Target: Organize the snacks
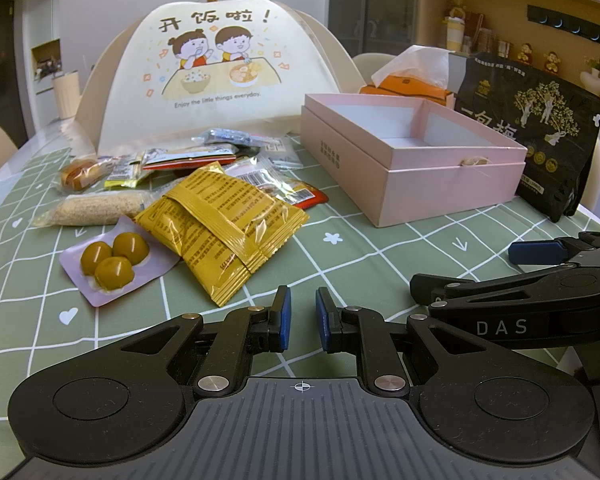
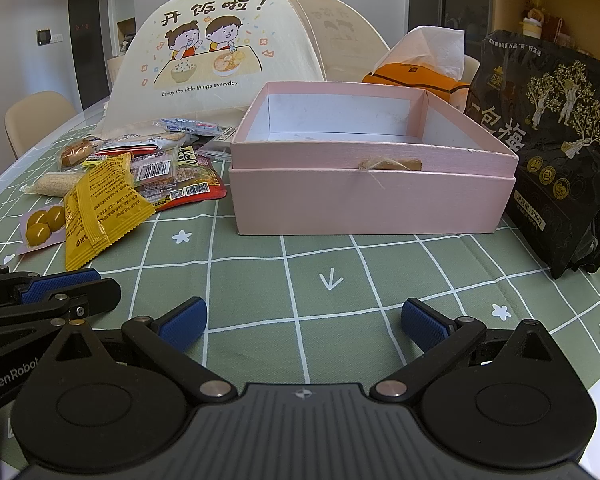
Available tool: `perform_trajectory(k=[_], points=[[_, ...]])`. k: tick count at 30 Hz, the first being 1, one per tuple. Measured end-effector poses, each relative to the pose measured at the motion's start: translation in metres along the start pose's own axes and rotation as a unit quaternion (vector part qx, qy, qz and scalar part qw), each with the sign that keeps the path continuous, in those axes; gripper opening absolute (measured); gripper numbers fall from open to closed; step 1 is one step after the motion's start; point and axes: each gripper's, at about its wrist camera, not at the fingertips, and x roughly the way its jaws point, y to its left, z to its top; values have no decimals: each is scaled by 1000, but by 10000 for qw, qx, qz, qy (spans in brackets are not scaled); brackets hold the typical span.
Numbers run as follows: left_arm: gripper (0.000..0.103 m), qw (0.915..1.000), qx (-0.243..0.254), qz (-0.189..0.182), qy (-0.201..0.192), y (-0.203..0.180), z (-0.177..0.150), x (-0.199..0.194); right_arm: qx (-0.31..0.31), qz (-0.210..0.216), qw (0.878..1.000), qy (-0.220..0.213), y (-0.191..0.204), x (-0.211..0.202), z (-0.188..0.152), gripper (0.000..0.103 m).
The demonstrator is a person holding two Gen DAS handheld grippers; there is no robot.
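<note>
A: Starting with the left wrist view: the left hand-held gripper [image 1: 303,320] sits at six o'clock, clenched on nothing, its blue pads nearly together above the green checked cloth on the counter [image 1: 360,264].

B: And the snacks?

A: At ten o'clock lies a loose heap. Nearest is a yellow foil snack packet [image 1: 220,228], overlapping a lilac blister tray holding three olive-brown round sweets [image 1: 114,262]. Behind them are a clear sleeve of pale crumbly bar [image 1: 90,209] and several small wrappers. The open pink cardboard box [image 1: 404,168], empty as far as I can see, stands at two o'clock, well apart from the heap.

B: Right wrist view?

A: The right hand-held gripper [image 2: 304,322] is released, jaws wide, holding nothing. The pink box fills twelve o'clock; a tall black printed pouch [image 2: 556,148] stands just beside it at two o'clock. The heap is at ten o'clock.

B: So which step?

A: I judge nothing is sorted yet. Next calls for opening the left jaws, reaching to the yellow packet, pinching its edge, then carrying it over the box rim.
</note>
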Motion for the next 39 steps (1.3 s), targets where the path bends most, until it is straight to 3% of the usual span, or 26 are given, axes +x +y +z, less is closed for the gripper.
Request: perform_trajectory(k=[10,16,19,22,24,27,28,29,33,39], points=[[18,10000,34,24,-1,0,0,-1,25,31,10000,11,-3,-1,0,103],[18,9998,-110,-160,-5,5,-1,-1,-14,63,9943,1063,-3,0,19,103],[18,9991,-172,-369,154,16,0,-7,-48,68,9913,1313,-2,-4,23,103],[18,9957,-480,-668,429,38,21,-12,-48,307,9867,1599,-4,-3,25,103],[18,9938,-740,-746,359,58,45,-18,-175,409,9820,1838,-1,2,32,103],[19,9967,-731,-353,78,100,97,-16,-322,552,9740,2174,5,7,41,102],[19,9973,-700,-222,100,114,111,-9,-358,602,9729,2204,8,5,43,97],[19,9976,-652,-62,206,132,128,4,-359,635,9733,2177,11,2,44,92],[21,9924,-764,731,629,201,171,65,-403,801,9774,1915,15,-18,56,92],[21,9790,-1278,779,1382,264,179,141,-743,599,9796,1770,-1,-44,63,92]])
